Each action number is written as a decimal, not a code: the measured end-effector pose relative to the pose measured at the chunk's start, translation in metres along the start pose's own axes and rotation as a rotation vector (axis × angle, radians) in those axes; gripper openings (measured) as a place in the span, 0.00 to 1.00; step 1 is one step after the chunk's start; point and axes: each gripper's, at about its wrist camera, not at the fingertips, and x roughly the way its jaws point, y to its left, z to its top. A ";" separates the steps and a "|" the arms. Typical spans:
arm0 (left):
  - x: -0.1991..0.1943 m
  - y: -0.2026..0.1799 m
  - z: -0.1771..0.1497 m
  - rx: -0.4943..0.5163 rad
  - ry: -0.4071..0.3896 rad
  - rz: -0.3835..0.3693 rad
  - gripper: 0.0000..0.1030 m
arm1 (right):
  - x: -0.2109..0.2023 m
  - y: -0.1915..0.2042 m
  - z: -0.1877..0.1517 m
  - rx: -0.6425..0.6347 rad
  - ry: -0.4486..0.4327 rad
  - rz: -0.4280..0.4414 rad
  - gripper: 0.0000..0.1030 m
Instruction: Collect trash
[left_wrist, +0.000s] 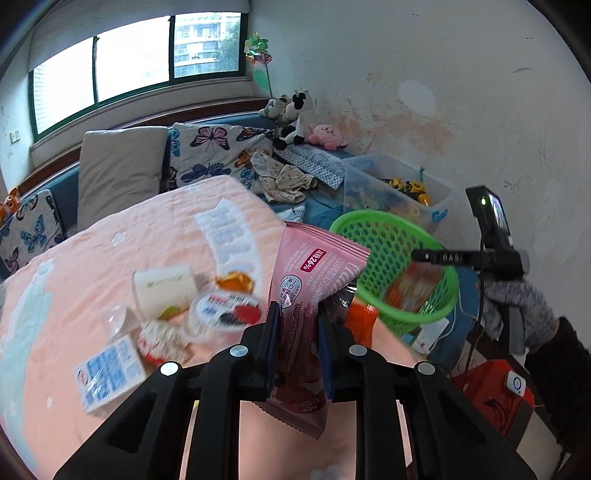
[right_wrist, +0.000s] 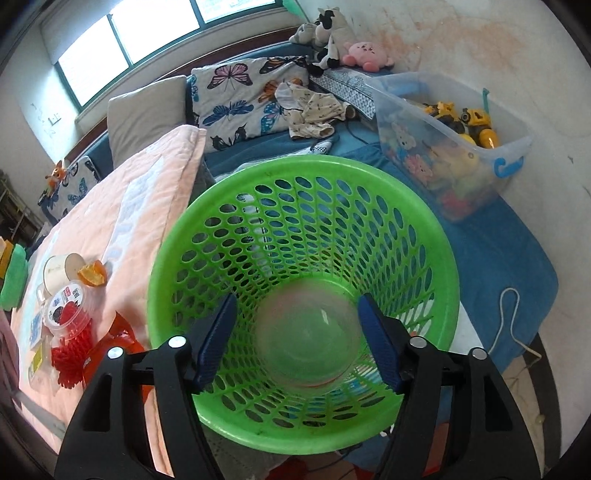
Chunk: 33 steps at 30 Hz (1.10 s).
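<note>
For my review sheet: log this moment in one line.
left gripper: shut on pink wrapper | right gripper: open over green basket, clear cup between jaws

Pink snack wrapper (left_wrist: 295, 332), crinkled, upright, pinched lengthwise above the bed; clear plastic bowl (right_wrist: 308, 345) dropping into green perforated basket (right_wrist: 303, 177); cup, orange peel, tub, packets strewn on pink quilt (left_wrist: 110, 236).

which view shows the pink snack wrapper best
The left wrist view: the pink snack wrapper fills the centre, pinched upright in the left gripper, print readable. The right wrist view looks into the green basket and shows no wrapper.
</note>
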 end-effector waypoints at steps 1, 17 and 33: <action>0.003 -0.002 0.004 0.001 -0.001 -0.002 0.18 | 0.000 -0.001 0.000 0.000 0.000 0.003 0.69; 0.071 -0.041 0.061 0.009 0.046 -0.091 0.18 | -0.047 -0.002 -0.017 -0.038 -0.091 0.025 0.78; 0.143 -0.093 0.072 0.023 0.155 -0.172 0.19 | -0.077 -0.018 -0.046 0.012 -0.125 0.024 0.80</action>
